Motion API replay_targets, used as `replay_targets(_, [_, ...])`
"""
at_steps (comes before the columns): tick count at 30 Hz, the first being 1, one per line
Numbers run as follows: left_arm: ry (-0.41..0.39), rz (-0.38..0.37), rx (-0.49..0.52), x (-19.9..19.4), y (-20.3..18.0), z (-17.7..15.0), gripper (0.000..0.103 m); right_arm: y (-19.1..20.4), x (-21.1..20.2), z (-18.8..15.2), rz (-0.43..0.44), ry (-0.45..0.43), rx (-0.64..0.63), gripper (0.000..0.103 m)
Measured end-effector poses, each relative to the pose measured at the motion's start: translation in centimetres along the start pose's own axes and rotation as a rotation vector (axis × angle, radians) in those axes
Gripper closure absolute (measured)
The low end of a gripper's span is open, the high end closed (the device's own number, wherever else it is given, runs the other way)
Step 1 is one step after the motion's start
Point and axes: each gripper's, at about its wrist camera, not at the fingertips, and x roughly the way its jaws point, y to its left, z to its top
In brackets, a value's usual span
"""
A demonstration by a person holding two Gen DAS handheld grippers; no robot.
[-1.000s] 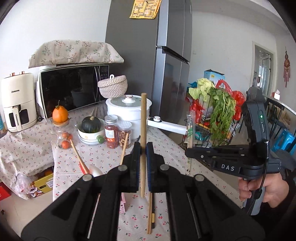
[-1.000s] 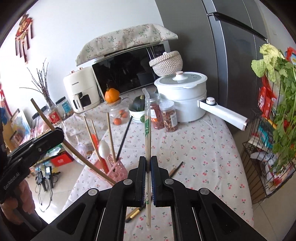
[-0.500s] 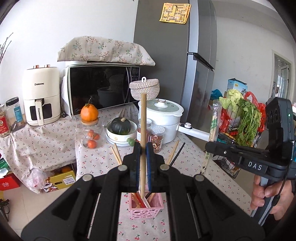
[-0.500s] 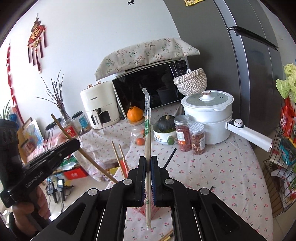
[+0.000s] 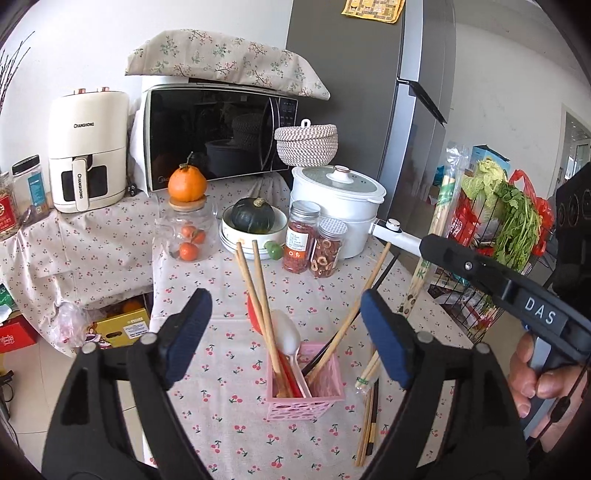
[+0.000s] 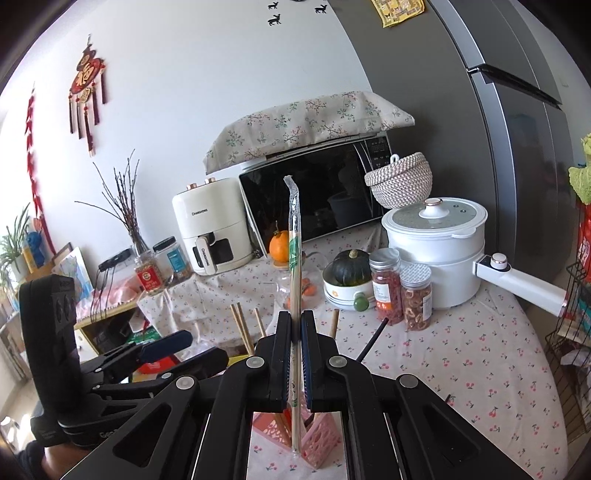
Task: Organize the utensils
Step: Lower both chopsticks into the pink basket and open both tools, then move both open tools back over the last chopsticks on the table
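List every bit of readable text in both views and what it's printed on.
"CHANGHONG": front and handle of the white air fryer.
"DAS": side of the right gripper.
Unreadable: jar labels, yellow fridge notice, microwave badge, green print on the wrapped chopsticks, lettering on the left gripper.

"CHANGHONG" on air fryer [image 5: 88, 149]; "DAS" on right claw [image 5: 428, 243]

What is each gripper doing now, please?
Left gripper: open, holding nothing.
Right gripper: closed on the wrapped chopsticks.
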Motion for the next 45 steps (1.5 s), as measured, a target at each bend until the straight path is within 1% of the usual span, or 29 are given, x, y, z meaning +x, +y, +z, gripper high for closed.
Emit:
replay_targets(3, [0.044, 0.037, -0.016, 0.0, 1.1, -0.6, 0.005, 0.1, 0.5, -0.1, 0.005, -0.008, -0.009, 0.098])
replay_targets(7, [0.123, 0.064, -0.062, 0.5, 3.1, -2.1, 0.004, 0.2, 1.3, -0.4, 0.0, -0.015, -0.02, 0.098])
replay_targets(10, [0.168, 0.084, -0.08, 0.9, 4.2, -3.3, 0.004, 0.3, 1.9, -0.6, -0.007, -0.021, -0.03, 0.098])
replay_targets(13, [0.198, 0.097, -0.08, 1.1, 4.8, -4.1, 0.004, 0.5, 2.5, -0.9, -0.008, -0.016, -0.039, 0.098])
replay_targets(17, [0.216, 0.1, -0.087, 1.2, 5.1, -4.5, 0.004, 0.7, 3.5, -1.7, -0.014, 0.017, -0.052, 0.096])
replay_targets(18, [0.218, 0.099, -0.09, 1.2, 5.1, -4.5, 0.004, 0.8, 3.6, -1.9, -0.014, 0.023, -0.052, 0.091])
replay_targets(19, [0.219, 0.097, -0.093, 1.2, 5.1, -4.5, 0.004, 0.7, 3.7, -2.0, -0.015, 0.028, -0.05, 0.083])
replay_targets(20, [0.219, 0.096, -0.095, 1.2, 5.1, -4.4, 0.004, 0.7, 3.6, -2.1, -0.015, 0.028, -0.044, 0.059])
replay_targets(21, [0.219, 0.096, -0.095, 1.2, 5.2, -4.5, 0.004, 0.6, 3.4, -2.1, -0.012, 0.019, -0.033, 0.028])
replay_targets(22, [0.22, 0.096, -0.094, 1.2, 5.1, -4.5, 0.004, 0.4, 3.1, -2.1, -0.009, 0.005, -0.02, 0.02])
replay_targets(23, [0.223, 0.095, -0.091, 1.2, 5.0, -4.5, 0.003, 0.2, 2.9, -2.0, -0.006, 0.002, -0.012, 0.017])
replay_targets(25, [0.228, 0.095, -0.087, 1.3, 4.9, -4.6, 0.003, -0.1, 2.5, -1.8, -0.006, 0.005, -0.007, 0.015])
replay_targets(26, [0.231, 0.095, -0.086, 1.3, 4.8, -4.7, 0.002, -0.3, 2.2, -1.8, -0.012, 0.001, -0.005, 0.01])
replay_targets(27, [0.234, 0.095, -0.086, 1.4, 4.8, -4.8, 0.002, -0.5, 2.0, -1.8, -0.022, -0.002, -0.001, 0.002])
replay_targets(28, [0.239, 0.096, -0.085, 1.5, 4.7, -4.9, 0.002, -0.8, 1.7, -1.8, -0.031, -0.007, 0.003, 0.0])
replay_targets(34, [0.261, 0.097, -0.07, 1.8, 3.8, -5.4, 0.002, -2.7, 0.4, -2.0, -0.079, 0.023, -0.001, 0.0])
replay_targets(45, [0.301, 0.081, -0.023, 2.7, 1.7, -6.3, 0.002, -6.2, -0.9, -3.6, -0.156, 0.127, 0.017, 0.0])
